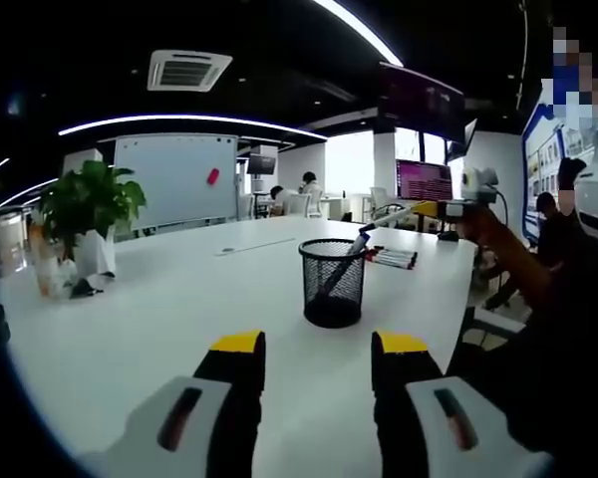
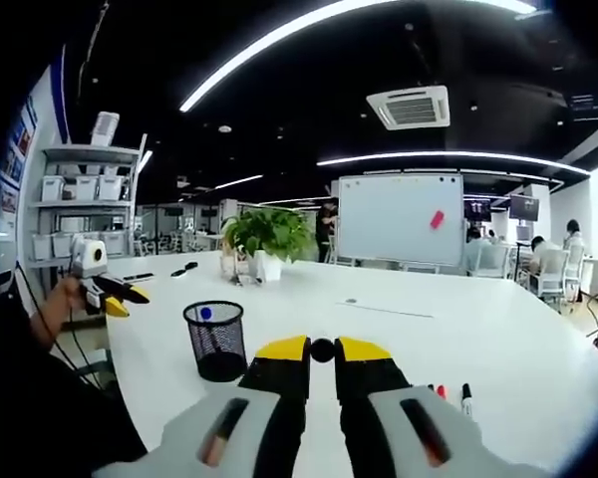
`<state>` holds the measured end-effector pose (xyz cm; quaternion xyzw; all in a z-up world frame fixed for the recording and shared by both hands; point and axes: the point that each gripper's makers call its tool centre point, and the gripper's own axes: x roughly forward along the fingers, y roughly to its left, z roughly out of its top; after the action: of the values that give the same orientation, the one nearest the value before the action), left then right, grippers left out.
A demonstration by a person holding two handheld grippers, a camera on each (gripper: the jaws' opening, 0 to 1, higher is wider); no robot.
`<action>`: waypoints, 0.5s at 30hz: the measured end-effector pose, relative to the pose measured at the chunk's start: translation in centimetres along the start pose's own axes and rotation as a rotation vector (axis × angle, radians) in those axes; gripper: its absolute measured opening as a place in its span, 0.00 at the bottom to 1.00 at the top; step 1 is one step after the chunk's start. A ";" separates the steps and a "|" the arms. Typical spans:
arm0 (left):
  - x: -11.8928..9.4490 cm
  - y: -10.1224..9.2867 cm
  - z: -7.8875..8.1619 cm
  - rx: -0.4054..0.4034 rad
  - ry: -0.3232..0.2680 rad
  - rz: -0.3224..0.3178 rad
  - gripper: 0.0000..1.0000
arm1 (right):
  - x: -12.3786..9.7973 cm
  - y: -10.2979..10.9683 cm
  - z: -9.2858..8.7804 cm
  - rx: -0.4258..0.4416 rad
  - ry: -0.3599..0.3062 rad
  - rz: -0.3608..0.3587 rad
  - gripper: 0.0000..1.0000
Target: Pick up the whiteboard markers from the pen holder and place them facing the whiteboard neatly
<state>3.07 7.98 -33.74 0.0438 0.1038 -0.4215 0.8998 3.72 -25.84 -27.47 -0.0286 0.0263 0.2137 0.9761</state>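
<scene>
A black mesh pen holder (image 1: 333,282) (image 2: 216,341) stands on the white table (image 1: 159,319) (image 2: 399,319), with a marker (image 1: 351,255) leaning in it, its blue cap (image 2: 205,313) up. My left gripper (image 1: 319,349) (image 2: 125,301) is open and empty, just short of the holder. My right gripper (image 2: 322,357) (image 1: 426,209) is shut on a white marker (image 1: 391,215) whose dark end (image 2: 322,350) shows between the jaws, held above the table beyond the holder. Several markers (image 1: 391,257) (image 2: 450,392) lie side by side on the table. The whiteboard (image 1: 174,179) (image 2: 399,219) stands past the far edge.
A potted plant (image 1: 88,204) (image 2: 269,237) and small bottles (image 1: 50,271) sit near the table's far side. A thin strip (image 1: 257,245) (image 2: 384,309) lies mid-table. Shelves with boxes (image 2: 80,204) stand behind the left gripper. People sit at desks (image 1: 304,194) (image 2: 538,261) in the background.
</scene>
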 end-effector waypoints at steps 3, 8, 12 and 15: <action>0.0 0.0 0.0 -0.001 -0.002 0.001 0.44 | -0.2 -0.4 0.0 0.000 -0.002 -0.022 0.13; 0.0 0.0 0.0 -0.001 -0.001 0.001 0.44 | -0.8 -1.1 0.3 0.010 -0.020 -0.044 0.13; 0.0 -0.1 0.0 -0.001 0.000 0.001 0.44 | -1.1 -1.6 0.3 0.001 -0.018 -0.062 0.13; 0.0 -0.1 0.0 0.000 -0.001 0.001 0.44 | -1.2 -1.9 0.1 0.004 -0.018 -0.069 0.13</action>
<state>3.03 7.88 -33.70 0.0438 0.1034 -0.4211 0.9000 3.39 -28.04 -27.16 -0.0255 0.0170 0.1798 0.9832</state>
